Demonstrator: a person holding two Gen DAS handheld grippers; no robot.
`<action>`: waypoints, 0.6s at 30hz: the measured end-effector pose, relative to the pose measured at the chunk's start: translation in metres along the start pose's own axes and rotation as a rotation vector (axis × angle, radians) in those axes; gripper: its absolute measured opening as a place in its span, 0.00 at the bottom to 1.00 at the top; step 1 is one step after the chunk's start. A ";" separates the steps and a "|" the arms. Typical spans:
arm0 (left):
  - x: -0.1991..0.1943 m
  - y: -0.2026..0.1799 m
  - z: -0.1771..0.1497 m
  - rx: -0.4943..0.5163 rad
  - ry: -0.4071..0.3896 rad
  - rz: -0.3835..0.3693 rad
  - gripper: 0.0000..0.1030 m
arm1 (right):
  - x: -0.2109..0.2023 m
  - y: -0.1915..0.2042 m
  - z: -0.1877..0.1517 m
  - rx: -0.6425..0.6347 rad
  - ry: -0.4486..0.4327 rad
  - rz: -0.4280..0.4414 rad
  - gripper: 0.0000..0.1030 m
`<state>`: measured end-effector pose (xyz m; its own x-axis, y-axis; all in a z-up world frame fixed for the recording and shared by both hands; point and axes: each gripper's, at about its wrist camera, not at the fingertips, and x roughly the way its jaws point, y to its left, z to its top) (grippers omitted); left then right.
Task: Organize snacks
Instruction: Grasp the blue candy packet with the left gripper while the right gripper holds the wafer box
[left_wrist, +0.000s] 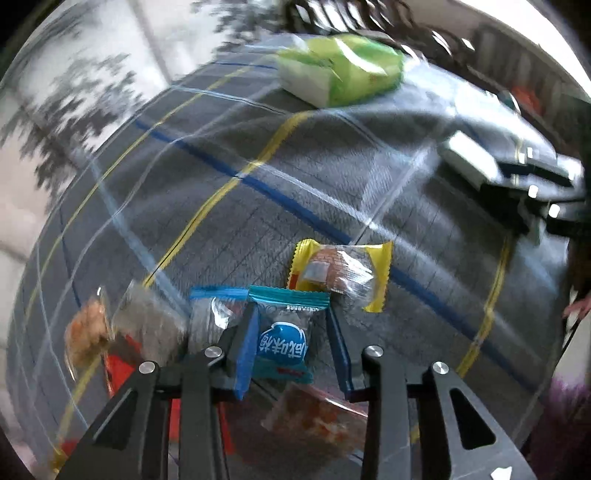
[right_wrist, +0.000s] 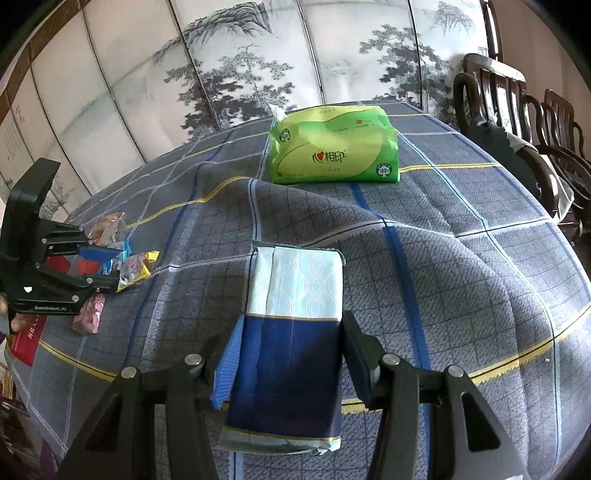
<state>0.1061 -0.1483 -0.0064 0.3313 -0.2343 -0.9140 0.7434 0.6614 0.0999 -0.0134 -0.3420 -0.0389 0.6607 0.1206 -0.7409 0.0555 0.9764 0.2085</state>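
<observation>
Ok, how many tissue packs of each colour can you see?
Green tissue pack: 1
Blue-and-white tissue pack: 1
Total: 2

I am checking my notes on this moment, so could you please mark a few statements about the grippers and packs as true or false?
1. The left gripper has a teal snack packet between its fingers. True.
2. The right gripper is shut on the green tissue pack. False: that pack lies far off on the tablecloth; a blue and white tissue pack sits between its fingers.
3. A yellow-edged snack lies just beyond the teal packet. True.
4. The tablecloth is plain red. False: grey-blue plaid with yellow and blue lines.
</observation>
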 end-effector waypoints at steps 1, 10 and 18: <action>-0.008 0.004 -0.003 -0.056 -0.018 0.015 0.31 | 0.000 0.000 0.000 0.001 0.000 0.001 0.50; -0.095 0.017 -0.063 -0.462 -0.166 -0.010 0.32 | 0.002 0.004 0.001 -0.024 0.004 -0.031 0.50; -0.120 0.001 -0.116 -0.567 -0.154 0.127 0.32 | 0.003 0.009 0.001 -0.041 0.008 -0.049 0.49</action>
<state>0.0000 -0.0365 0.0576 0.5088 -0.2014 -0.8370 0.2806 0.9580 -0.0599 -0.0105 -0.3327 -0.0389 0.6520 0.0737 -0.7546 0.0570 0.9877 0.1457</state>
